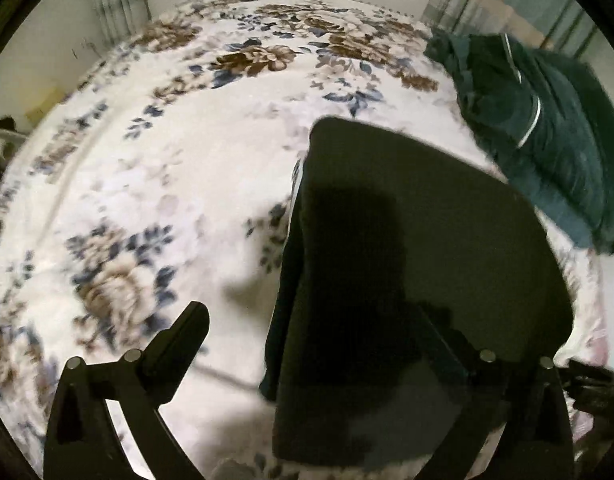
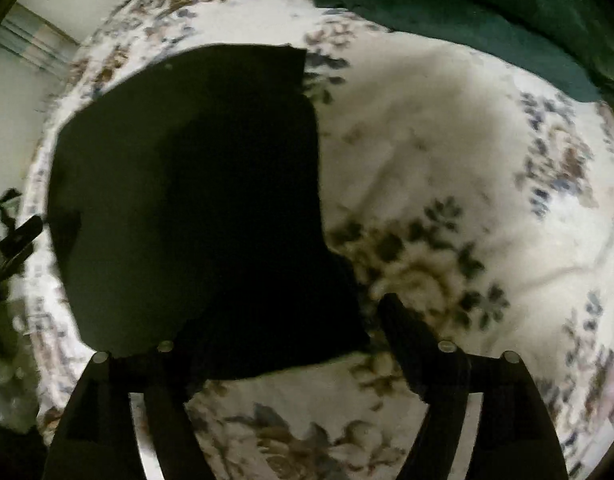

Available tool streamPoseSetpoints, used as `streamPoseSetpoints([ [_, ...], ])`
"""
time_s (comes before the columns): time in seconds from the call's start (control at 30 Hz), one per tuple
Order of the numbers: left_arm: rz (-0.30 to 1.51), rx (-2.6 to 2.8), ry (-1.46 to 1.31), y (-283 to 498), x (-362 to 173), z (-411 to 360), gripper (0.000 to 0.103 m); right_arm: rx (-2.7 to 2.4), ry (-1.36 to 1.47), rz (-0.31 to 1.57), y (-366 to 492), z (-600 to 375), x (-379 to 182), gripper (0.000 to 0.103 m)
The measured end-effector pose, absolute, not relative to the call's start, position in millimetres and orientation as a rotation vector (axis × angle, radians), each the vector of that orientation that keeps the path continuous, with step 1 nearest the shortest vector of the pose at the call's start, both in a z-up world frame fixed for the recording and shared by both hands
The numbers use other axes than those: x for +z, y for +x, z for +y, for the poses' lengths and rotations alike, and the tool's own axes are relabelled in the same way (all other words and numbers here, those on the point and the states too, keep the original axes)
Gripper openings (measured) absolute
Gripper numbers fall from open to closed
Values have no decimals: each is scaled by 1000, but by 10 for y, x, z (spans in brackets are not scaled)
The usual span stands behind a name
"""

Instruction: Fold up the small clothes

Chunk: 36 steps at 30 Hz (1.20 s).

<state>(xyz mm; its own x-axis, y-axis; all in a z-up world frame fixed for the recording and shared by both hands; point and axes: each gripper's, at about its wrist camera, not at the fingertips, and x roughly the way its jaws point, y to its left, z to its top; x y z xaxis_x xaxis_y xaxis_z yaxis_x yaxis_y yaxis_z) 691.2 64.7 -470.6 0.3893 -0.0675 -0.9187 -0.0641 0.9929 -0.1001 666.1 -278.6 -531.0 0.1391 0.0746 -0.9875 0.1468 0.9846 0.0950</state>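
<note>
Here the dark folded garment (image 1: 419, 280) lies on the floral bedspread (image 1: 167, 160), its long axis running up the frame. It fills the lower right of the left view and the centre-left of the right view (image 2: 187, 200). Both tools, left tool (image 1: 307, 344) and right tool (image 2: 279, 332), are spread wide, gripping nothing. Each inner finger merges with the black cloth, so contact is unclear. A teal garment (image 1: 547, 140) lies upper right, blurred.
</note>
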Motion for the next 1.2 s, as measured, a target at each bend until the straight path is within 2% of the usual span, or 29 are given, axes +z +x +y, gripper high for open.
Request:
streamPoseSetpoints([
  [0.2, 1128, 11, -86, 6435, -4233, 305, 103, -160, 44, 1311, 6359, -2586, -4760, 103],
  [0.83, 857, 35, -32, 4632, -2036, 68, 103, -199, 9, 982, 4367, -2360, -2007, 103],
  [1.2, 754, 30, -36, 3565, -1322, 66, 103, -191, -24, 820, 3009, -2196, -898, 103],
])
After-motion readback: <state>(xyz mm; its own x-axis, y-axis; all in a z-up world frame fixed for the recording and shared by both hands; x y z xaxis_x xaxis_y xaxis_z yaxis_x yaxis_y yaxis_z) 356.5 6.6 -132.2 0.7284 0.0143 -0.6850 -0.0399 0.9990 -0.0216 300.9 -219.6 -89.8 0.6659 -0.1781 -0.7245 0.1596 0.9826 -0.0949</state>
